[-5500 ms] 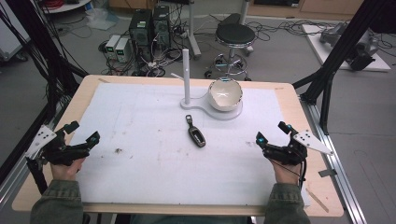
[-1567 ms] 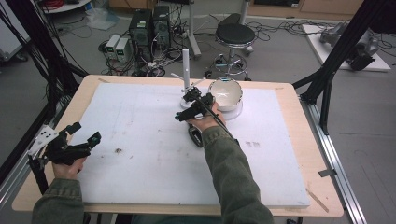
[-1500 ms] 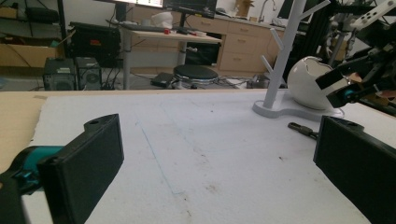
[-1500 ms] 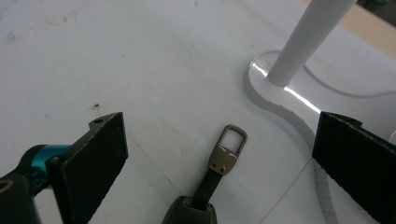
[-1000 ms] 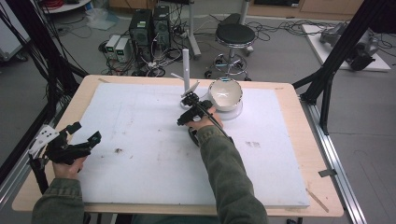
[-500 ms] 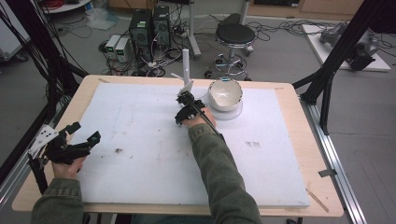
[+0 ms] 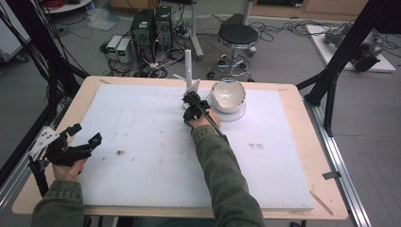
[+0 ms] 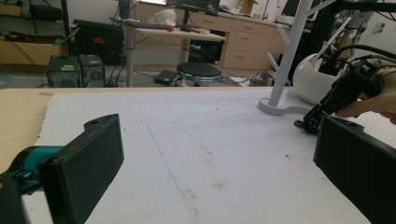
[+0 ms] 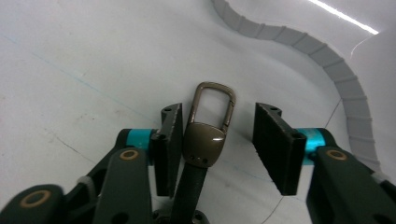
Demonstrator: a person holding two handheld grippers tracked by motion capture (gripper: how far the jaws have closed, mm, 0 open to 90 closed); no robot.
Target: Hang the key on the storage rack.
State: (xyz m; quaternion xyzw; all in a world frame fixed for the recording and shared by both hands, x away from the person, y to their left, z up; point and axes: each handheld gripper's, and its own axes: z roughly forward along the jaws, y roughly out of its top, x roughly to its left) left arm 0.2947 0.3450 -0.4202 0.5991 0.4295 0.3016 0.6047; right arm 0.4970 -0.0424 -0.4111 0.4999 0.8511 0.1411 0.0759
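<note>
A dark key fob (image 9: 201,142) with a bronze clasp and snap ring lies on the white foam mat (image 7: 142,142). My right gripper (image 9: 218,114) points down over it, near the base of the white peg stand (image 7: 188,71). Its jaws have just been closing, with the clasp between them. The left pad (image 9: 170,135) touches the clasp and the right pad (image 9: 275,140) stands off by a gap. In the high view the right gripper (image 7: 191,101) covers the fob. My left gripper (image 7: 86,133) rests open and empty at the mat's left front, and the left gripper view shows its own jaws (image 8: 219,135) wide apart.
A white bowl (image 7: 228,94) sits on the stand's flat base, just right of the right gripper. The left gripper view shows the stand (image 8: 289,51), the bowl (image 8: 313,79) and the right gripper (image 8: 327,112) far off. A wooden table rim (image 7: 293,94) surrounds the mat.
The right hand came from the right front corner to the middle and settled over the fob near the stand. Its jaws look narrower than a second ago. The left gripper has not moved.
</note>
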